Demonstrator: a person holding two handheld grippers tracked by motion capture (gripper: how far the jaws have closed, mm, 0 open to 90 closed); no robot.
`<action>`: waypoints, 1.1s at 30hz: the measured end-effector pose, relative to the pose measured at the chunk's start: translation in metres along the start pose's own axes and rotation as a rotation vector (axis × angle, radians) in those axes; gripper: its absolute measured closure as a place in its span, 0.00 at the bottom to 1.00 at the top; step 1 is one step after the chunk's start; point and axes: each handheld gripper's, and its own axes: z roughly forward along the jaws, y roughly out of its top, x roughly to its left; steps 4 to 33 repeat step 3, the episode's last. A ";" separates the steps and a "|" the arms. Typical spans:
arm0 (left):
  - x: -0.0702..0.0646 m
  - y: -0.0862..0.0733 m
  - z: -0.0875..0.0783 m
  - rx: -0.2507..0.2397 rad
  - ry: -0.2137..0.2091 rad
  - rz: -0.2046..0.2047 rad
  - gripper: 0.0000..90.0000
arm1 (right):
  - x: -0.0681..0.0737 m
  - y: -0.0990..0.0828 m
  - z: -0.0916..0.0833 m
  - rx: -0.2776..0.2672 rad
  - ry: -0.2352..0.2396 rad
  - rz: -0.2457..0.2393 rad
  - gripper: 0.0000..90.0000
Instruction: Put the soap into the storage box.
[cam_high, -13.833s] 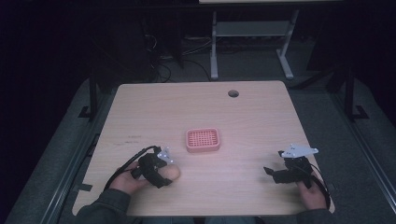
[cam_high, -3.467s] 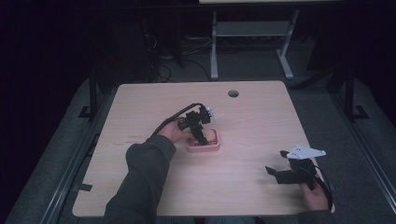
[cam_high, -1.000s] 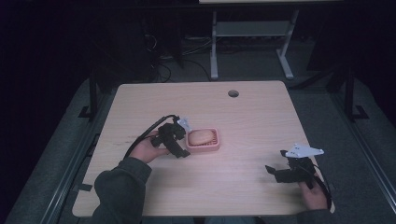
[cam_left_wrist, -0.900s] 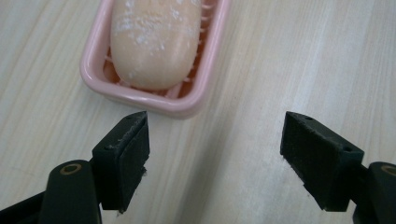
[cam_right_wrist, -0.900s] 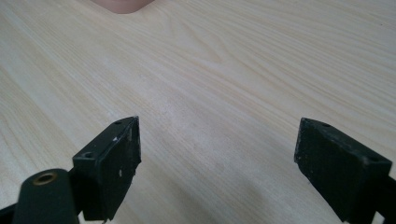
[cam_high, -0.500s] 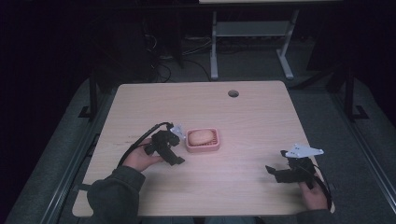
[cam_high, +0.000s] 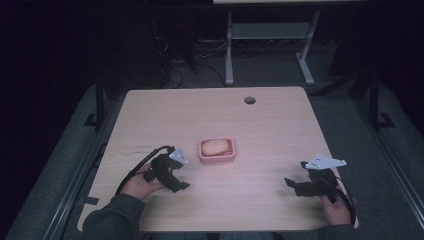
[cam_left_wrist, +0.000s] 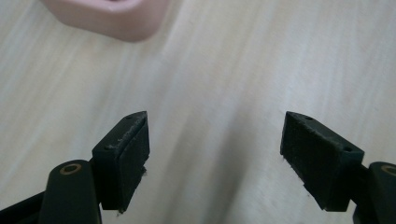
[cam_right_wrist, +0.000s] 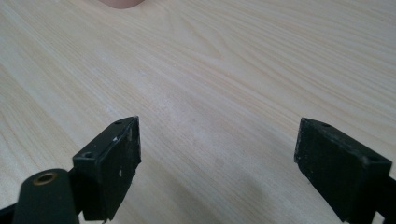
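- While the pale, rounded piece (cam_high: 213, 146) lies inside the pink basket (cam_high: 217, 150) near the middle of the surface (cam_high: 260, 125), nothing touches it; it looks like a small bun or soap, though the high view is too dim to tell which.
- Both lie just beyond and to the right of the left gripper (cam_high: 172, 181), which is held low over the wood in the person's left hand (cam_high: 137, 186), apart from the basket.
- From the left gripper view, one rounded pink corner of the basket (cam_left_wrist: 105, 18) sits at the top edge, with bare wood between it and the fingers (cam_left_wrist: 123, 158), which are spread wide and hold nothing.
- Near the front right corner, the right gripper (cam_high: 299, 186) rests well apart from the basket, its fingers (cam_right_wrist: 109, 165) likewise spread with only wood grain between them.
- Judged from how things lie, the placing step looks complete: the piece is in the basket and the left gripper is clear of it.
- Any next move would call for little: settling the left gripper near the front edge, or, if the basket is to be shifted, closing on a side wall without tipping the piece out.
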 end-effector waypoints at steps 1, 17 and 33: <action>-0.003 -0.003 -0.001 -0.006 -0.001 -0.001 0.26 | 0.000 0.000 0.000 0.000 0.000 -0.002 0.16; -0.012 -0.012 -0.003 -0.007 0.009 0.010 0.26 | 0.000 0.000 0.000 0.004 0.000 -0.001 0.16; -0.012 -0.012 -0.003 -0.007 0.009 0.010 0.26 | 0.000 0.000 0.000 0.004 0.000 -0.001 0.16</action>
